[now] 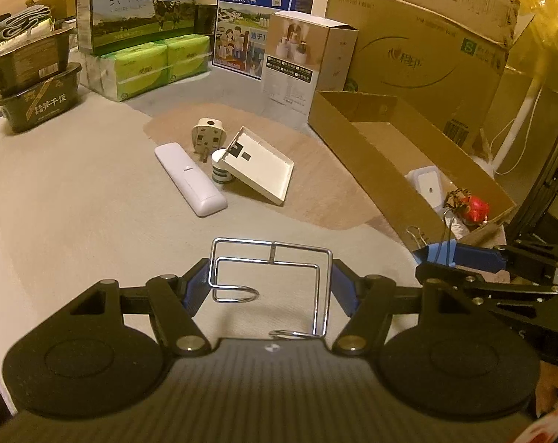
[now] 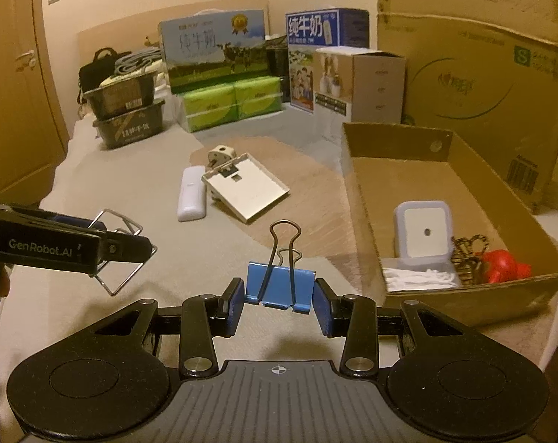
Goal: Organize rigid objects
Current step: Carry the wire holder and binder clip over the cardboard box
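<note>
Both tongs, the left tongs (image 1: 269, 288) and the right tongs (image 2: 279, 304), are matte black linkages with round disc housings, silver pivot screws and blue finger pads (image 2: 236, 306). A ribbed grey plate with a small crosshair mark sits between the discs. White "GenRobot.AI" lettering runs along the left one's side.

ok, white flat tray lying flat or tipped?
Tipped. The white tray leans with one end propped on the small white cylinder, its other edge down on the surface.
</note>
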A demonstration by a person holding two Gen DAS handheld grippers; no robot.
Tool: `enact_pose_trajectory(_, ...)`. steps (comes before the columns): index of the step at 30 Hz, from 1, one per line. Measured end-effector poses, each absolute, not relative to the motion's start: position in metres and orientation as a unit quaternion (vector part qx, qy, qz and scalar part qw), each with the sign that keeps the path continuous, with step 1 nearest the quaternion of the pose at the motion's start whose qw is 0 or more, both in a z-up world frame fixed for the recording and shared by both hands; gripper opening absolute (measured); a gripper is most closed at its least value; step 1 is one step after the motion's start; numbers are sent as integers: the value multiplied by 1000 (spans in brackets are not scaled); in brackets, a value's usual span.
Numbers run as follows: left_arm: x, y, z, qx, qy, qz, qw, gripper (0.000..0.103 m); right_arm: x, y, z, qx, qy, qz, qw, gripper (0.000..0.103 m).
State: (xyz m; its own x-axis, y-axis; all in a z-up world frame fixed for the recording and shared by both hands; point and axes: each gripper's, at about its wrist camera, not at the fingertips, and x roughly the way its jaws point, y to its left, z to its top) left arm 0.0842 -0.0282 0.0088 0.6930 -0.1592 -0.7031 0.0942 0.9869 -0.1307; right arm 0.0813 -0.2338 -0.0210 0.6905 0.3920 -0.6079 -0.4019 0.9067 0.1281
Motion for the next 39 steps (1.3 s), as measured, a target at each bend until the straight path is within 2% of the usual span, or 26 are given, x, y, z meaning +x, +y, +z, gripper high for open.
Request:
enact_pose_trajectory(17, 77, -58, 19, -54, 379, -80, 920, 66, 64, -269, -9, 3, 315, 189, 930, 41)
enact_pose_trajectory(39, 109, -164, 36, -51, 373, -170, 910, 66, 81, -364, 2, 0, 298, 117, 947, 41)
